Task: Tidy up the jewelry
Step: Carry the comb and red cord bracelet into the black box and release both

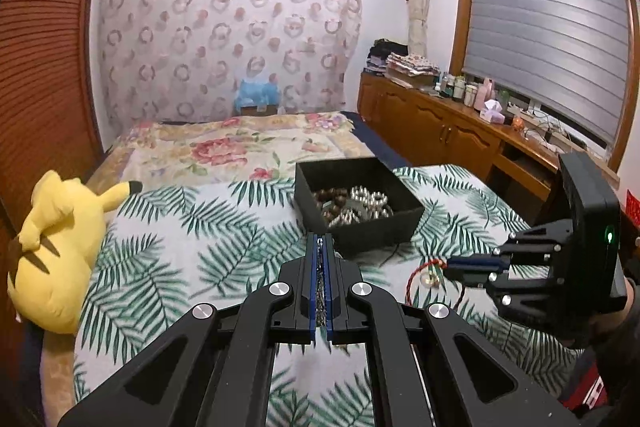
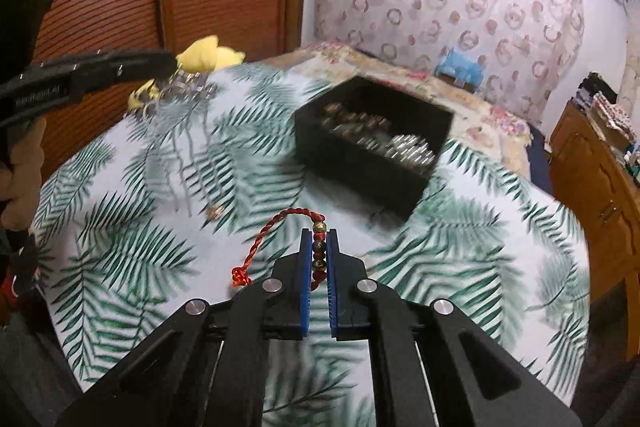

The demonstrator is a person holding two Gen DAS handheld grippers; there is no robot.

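Observation:
In the left wrist view my left gripper (image 1: 320, 238) is shut on a thin silver chain (image 1: 319, 283) pinched between its blue pads. The right wrist view shows that chain (image 2: 188, 87) dangling blurred from the left gripper (image 2: 172, 65) over the bed. My right gripper (image 2: 319, 234) is shut on a red cord bracelet (image 2: 319, 247) with small beads, whose loop and knot hang out to the left. From the left wrist view, the right gripper (image 1: 450, 263) holds the bracelet (image 1: 424, 273) just above the sheet. A black open box (image 1: 372, 233) (image 2: 360, 171) holding bead and pearl strands sits ahead of both grippers.
The bed's palm-leaf sheet (image 1: 192, 251) lies under everything. A yellow plush toy (image 1: 60, 247) lies at the bed's left edge by a brown slatted wardrobe door (image 1: 36, 75). A wooden sideboard (image 1: 452, 131) with bottles stands along the right wall under the window.

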